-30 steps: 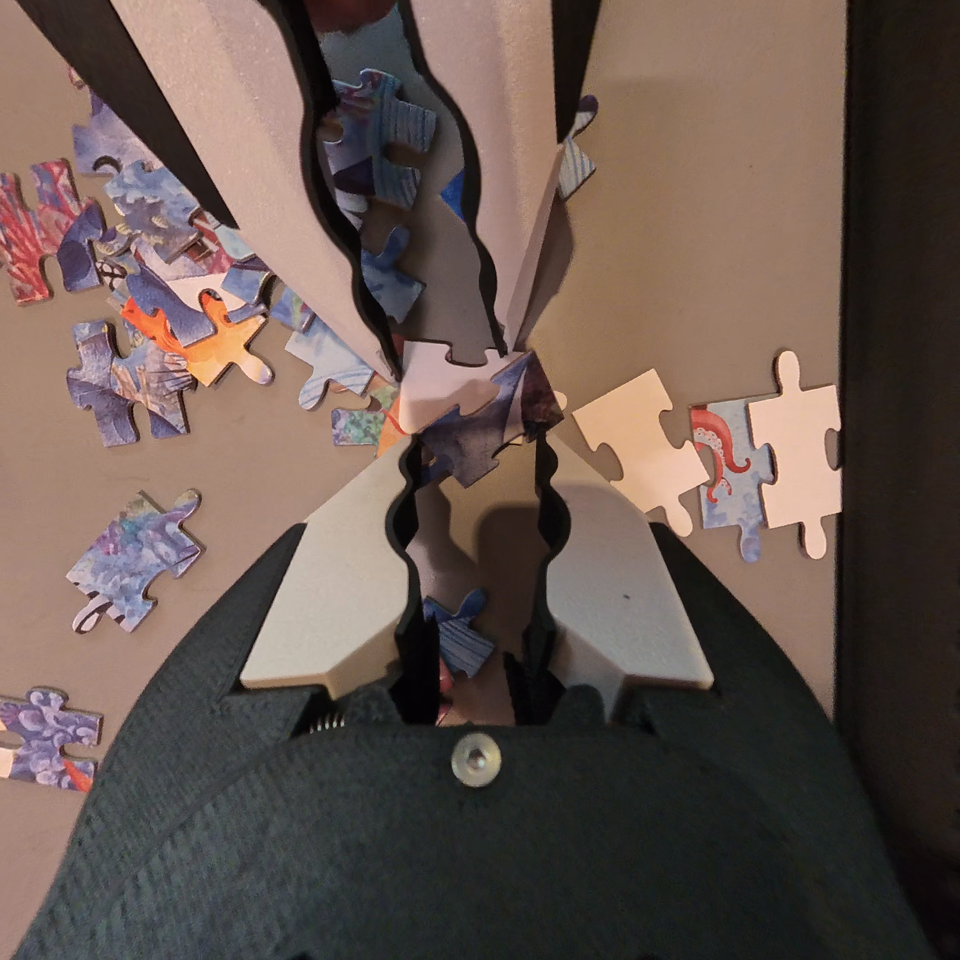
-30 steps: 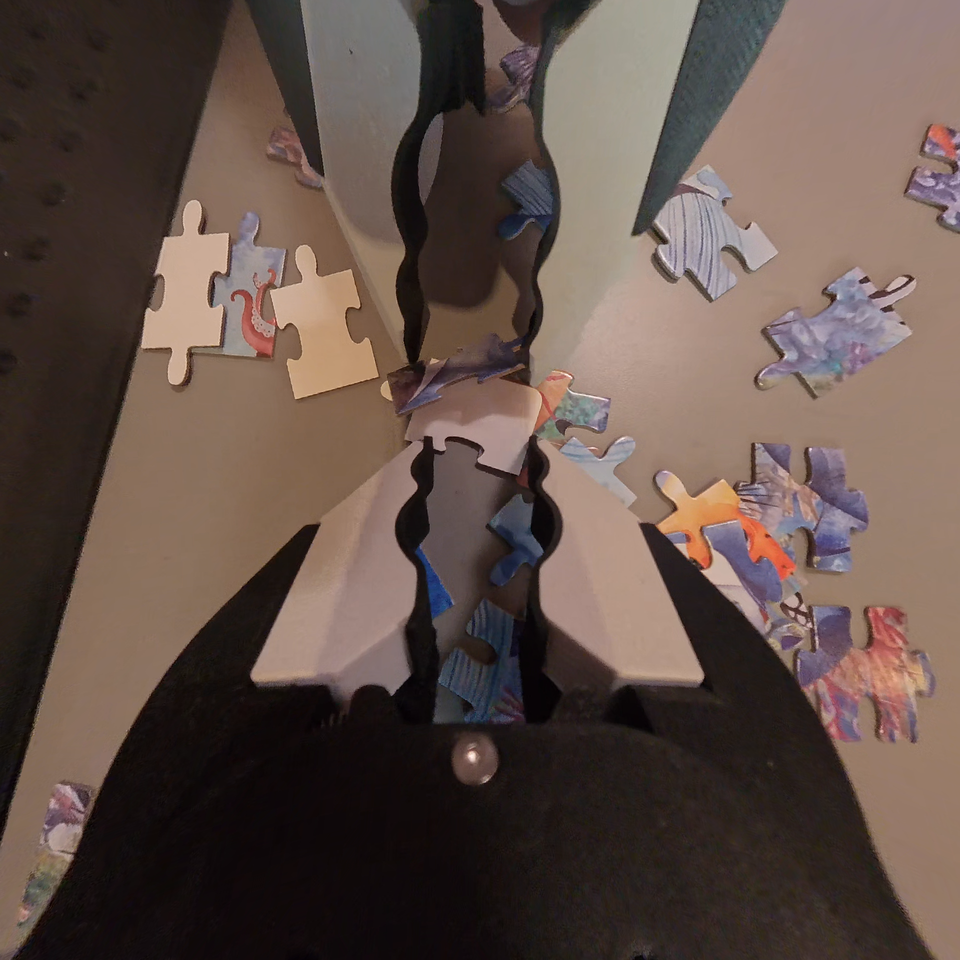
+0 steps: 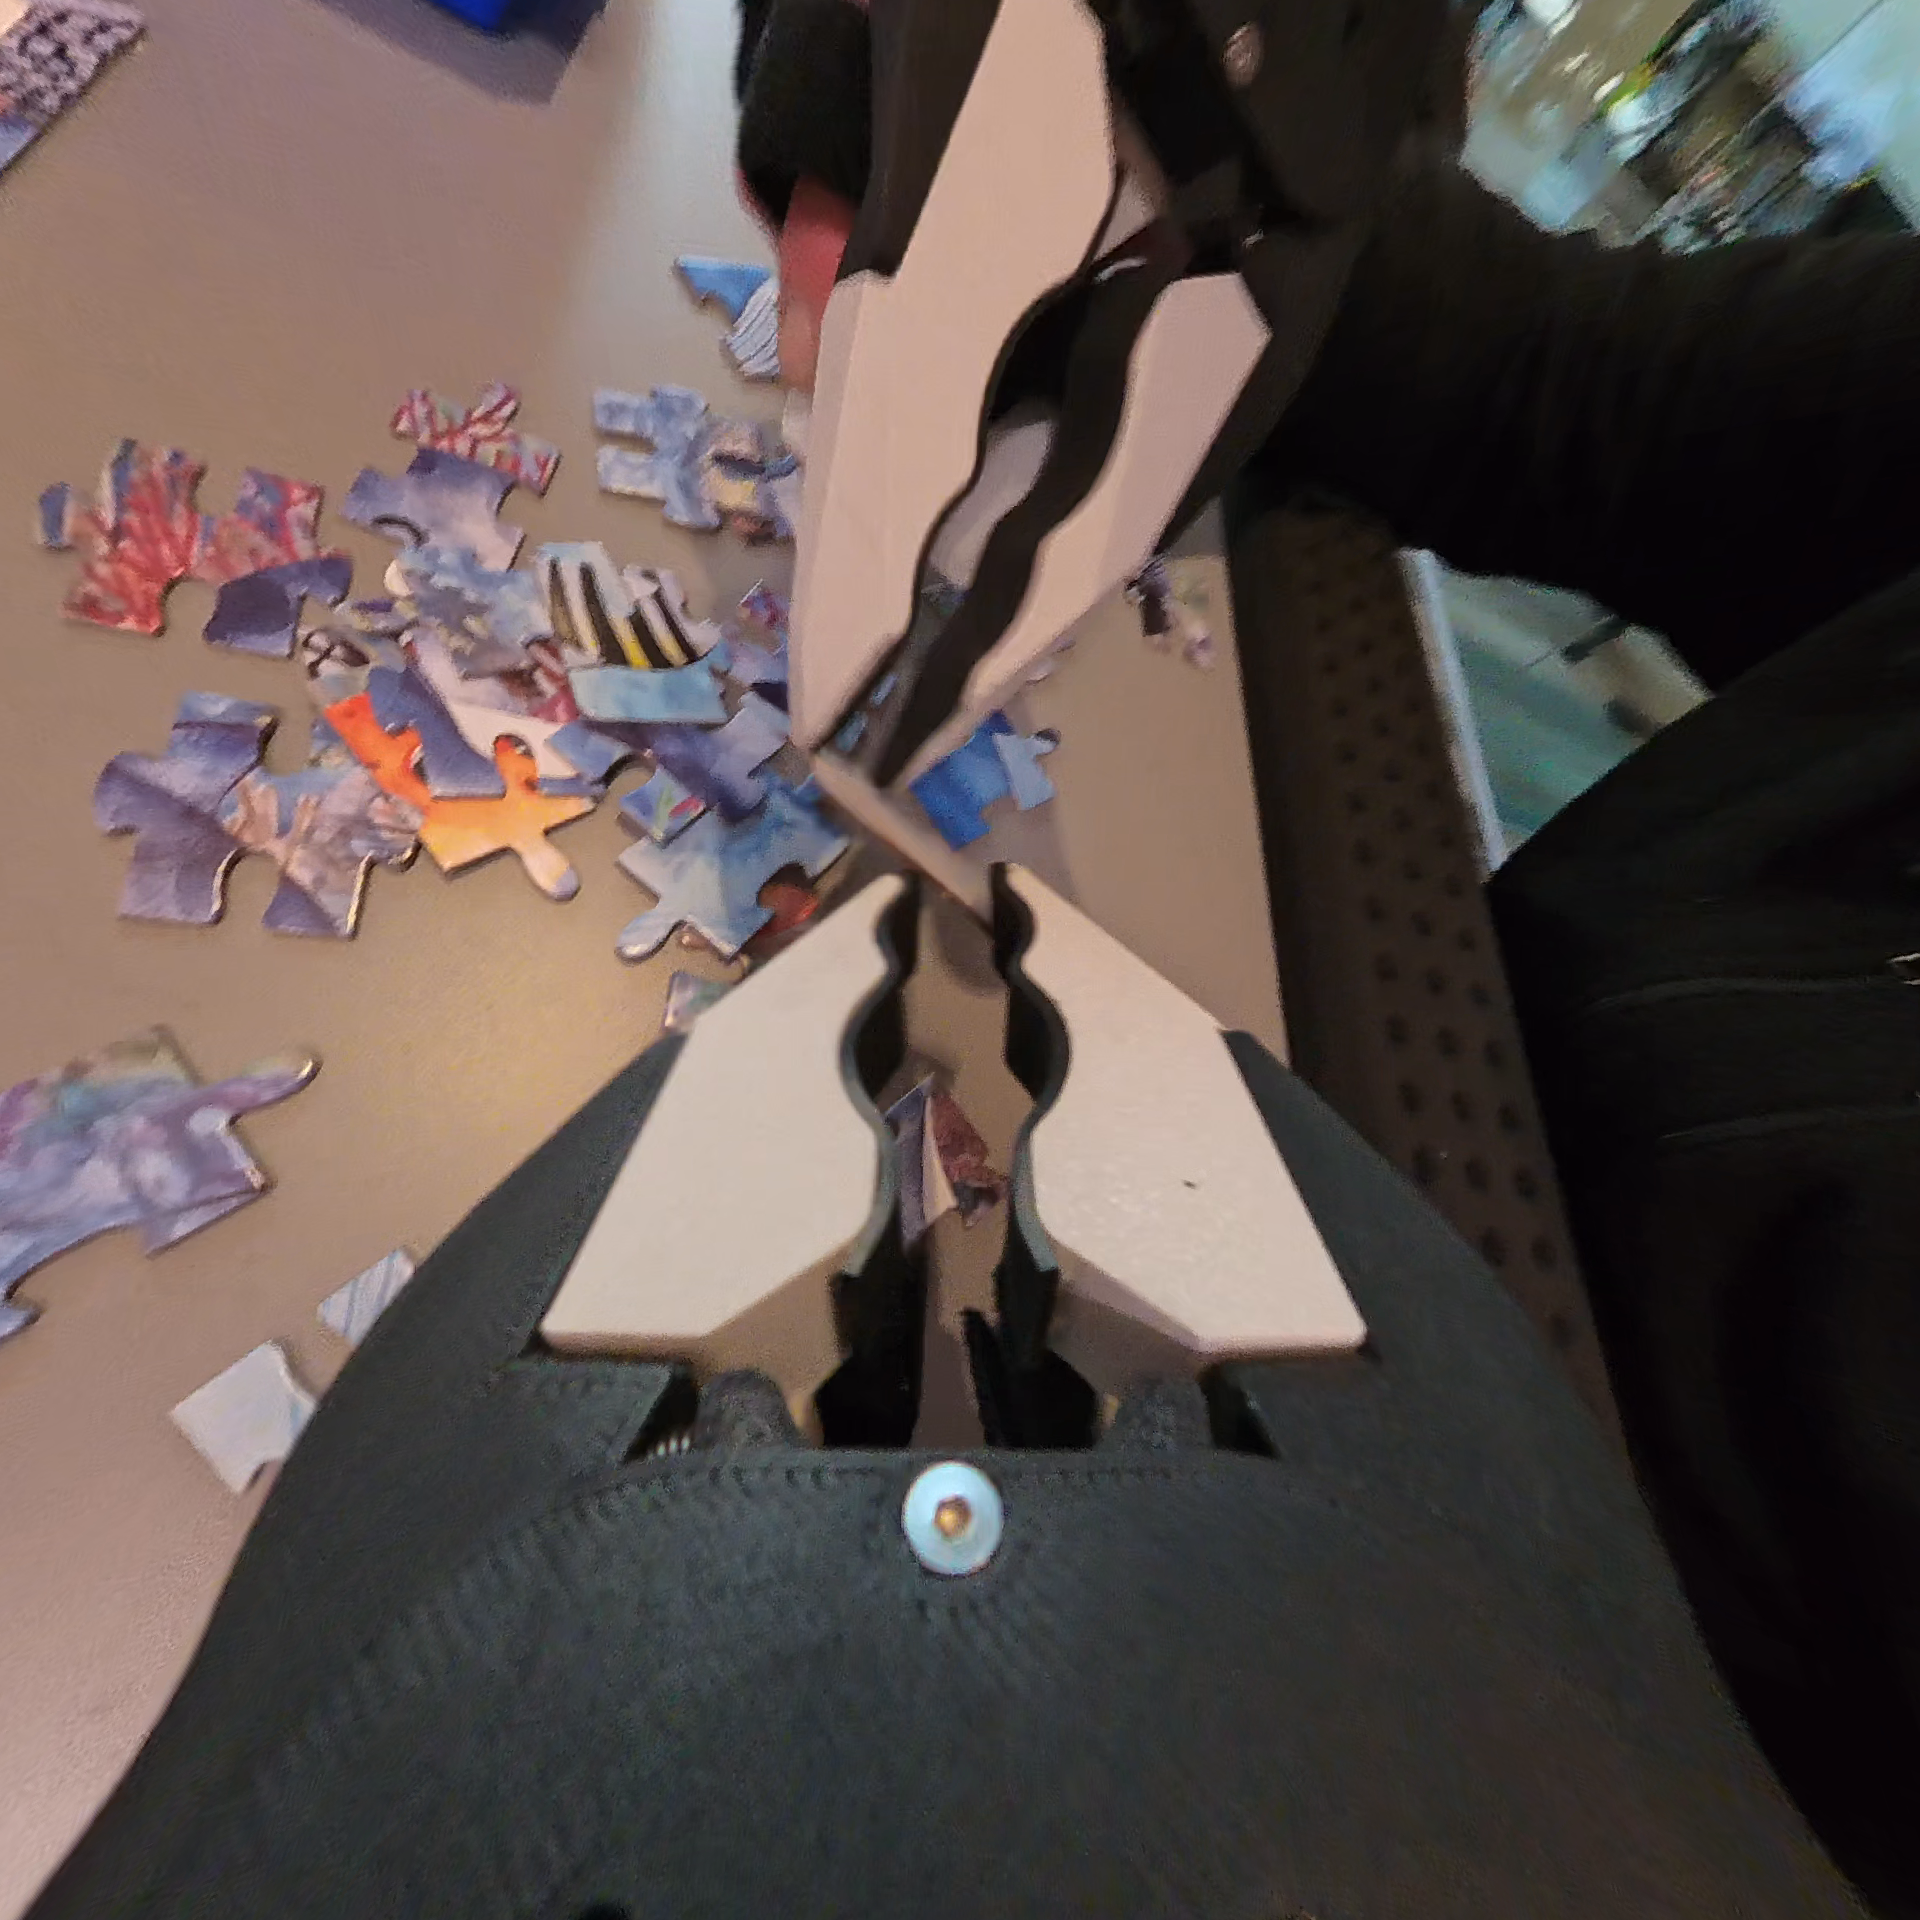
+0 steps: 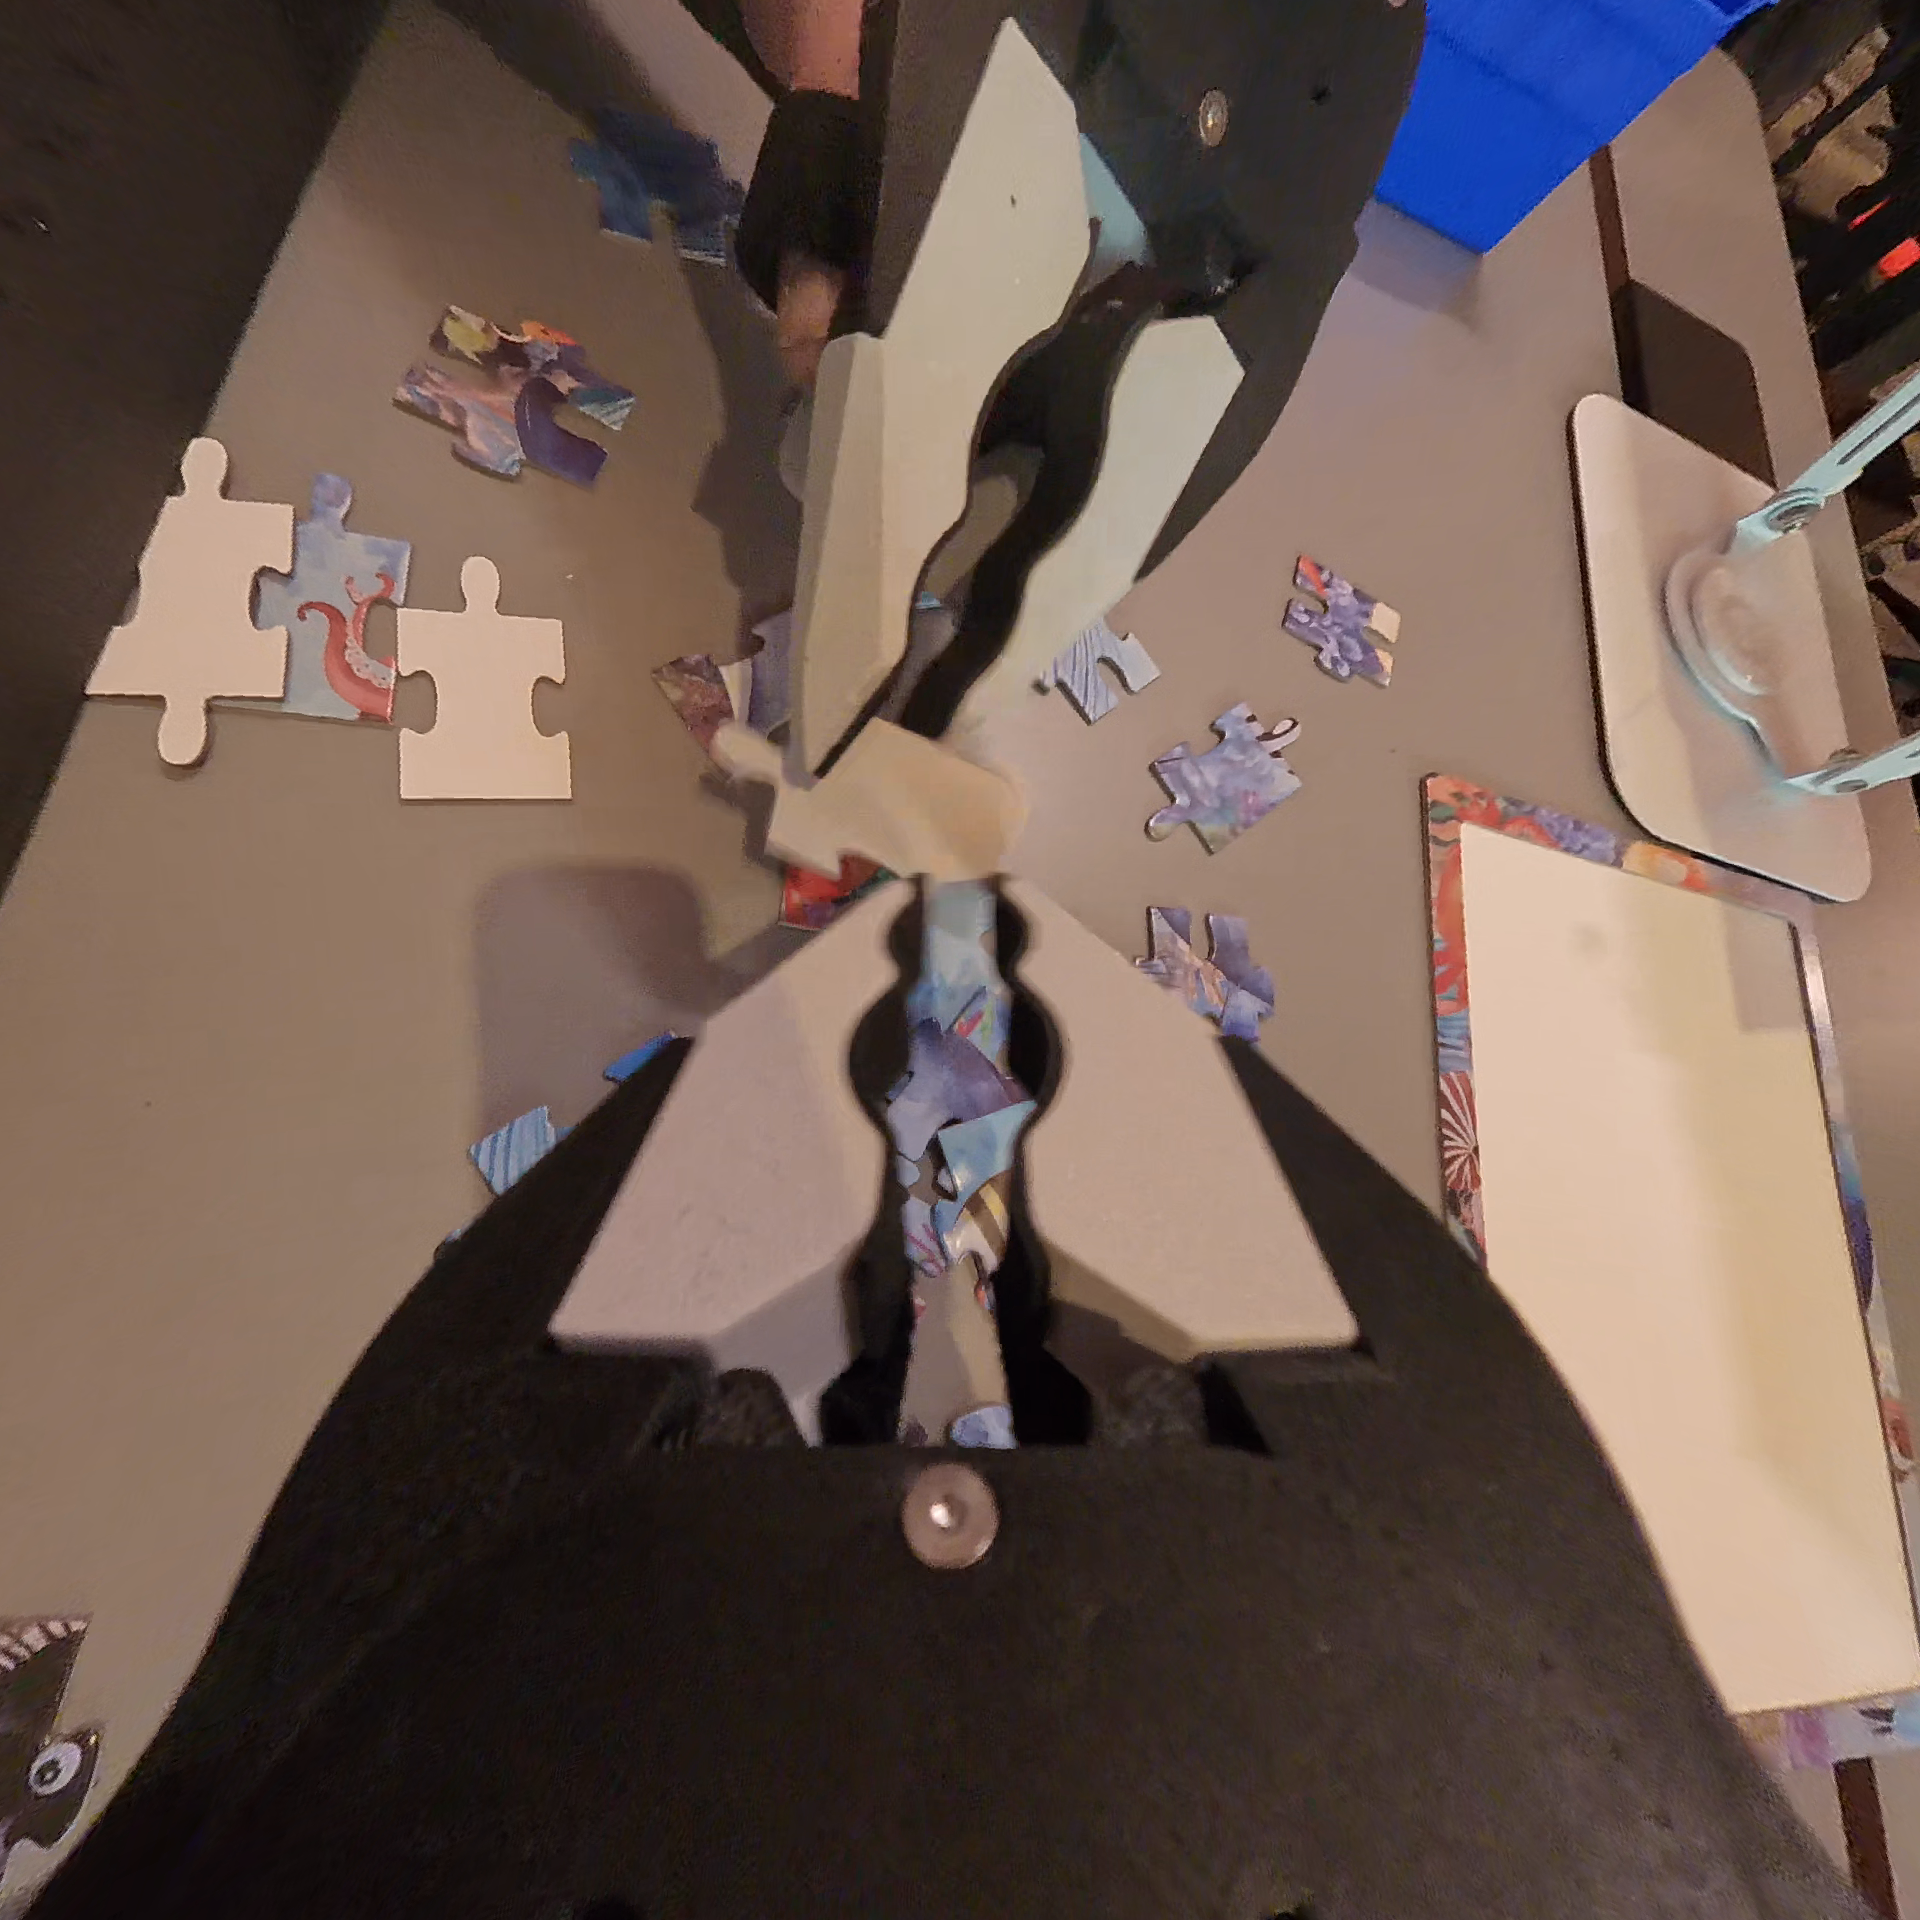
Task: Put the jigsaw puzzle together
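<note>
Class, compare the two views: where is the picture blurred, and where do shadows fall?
Left wrist view: motion blur softens everything, the loose pieces included. Right wrist view: sharper, but the pale piece in mid-frame is smeared, and a soft shadow lies on the table.

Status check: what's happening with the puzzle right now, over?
Left gripper and right gripper both pinching one puzzle piece, blank side up. Loose pieces below.
</note>
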`<action>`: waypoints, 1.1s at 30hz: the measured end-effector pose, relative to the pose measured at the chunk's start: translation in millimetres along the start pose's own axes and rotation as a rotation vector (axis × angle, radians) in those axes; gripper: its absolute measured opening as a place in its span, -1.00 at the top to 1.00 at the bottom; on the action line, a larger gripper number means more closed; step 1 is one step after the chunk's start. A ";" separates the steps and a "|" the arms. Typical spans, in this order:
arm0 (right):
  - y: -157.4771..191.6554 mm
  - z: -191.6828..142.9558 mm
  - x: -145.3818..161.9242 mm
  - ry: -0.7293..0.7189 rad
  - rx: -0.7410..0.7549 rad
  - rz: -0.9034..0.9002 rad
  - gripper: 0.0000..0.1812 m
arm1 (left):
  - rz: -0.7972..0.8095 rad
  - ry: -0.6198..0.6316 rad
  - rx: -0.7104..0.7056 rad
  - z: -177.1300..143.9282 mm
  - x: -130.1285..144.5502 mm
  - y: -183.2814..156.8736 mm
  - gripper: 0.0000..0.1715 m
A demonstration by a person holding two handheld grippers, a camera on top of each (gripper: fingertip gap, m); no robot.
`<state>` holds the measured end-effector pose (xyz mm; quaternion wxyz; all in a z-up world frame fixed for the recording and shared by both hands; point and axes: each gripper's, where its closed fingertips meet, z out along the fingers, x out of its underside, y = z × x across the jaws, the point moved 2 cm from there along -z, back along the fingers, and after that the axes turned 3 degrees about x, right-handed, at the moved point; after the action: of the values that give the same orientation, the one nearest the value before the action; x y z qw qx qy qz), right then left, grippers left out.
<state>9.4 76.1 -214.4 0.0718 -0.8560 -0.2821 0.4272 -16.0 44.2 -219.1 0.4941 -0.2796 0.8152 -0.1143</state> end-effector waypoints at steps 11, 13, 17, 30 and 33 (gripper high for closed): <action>-2.9 -15.9 -13.6 -0.153 -0.088 0.147 0.97 | 0.779 0.201 -0.608 -9.0 -20.0 6.8 1.00; -4.6 -18.1 -14.8 -0.127 -0.020 0.061 1.00 | 0.847 0.195 -0.641 -8.7 -22.0 5.6 0.96; -10.9 -36.6 -18.8 0.005 0.192 -0.154 1.00 | 0.853 0.201 -0.663 -20.7 -26.6 3.0 0.47; 118.5 -20.5 7.2 0.432 0.078 -0.033 0.64 | 0.736 0.278 -0.596 -29.3 -10.4 -1.8 0.55; 114.6 -38.5 -0.7 0.348 0.092 0.083 0.68 | 0.683 0.292 -0.544 -29.8 -4.6 -12.3 0.52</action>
<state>87.1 -14.9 -231.5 0.1410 -0.9237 -0.2099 0.2879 -36.1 34.0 -195.4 0.2921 -0.0955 0.9222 0.2349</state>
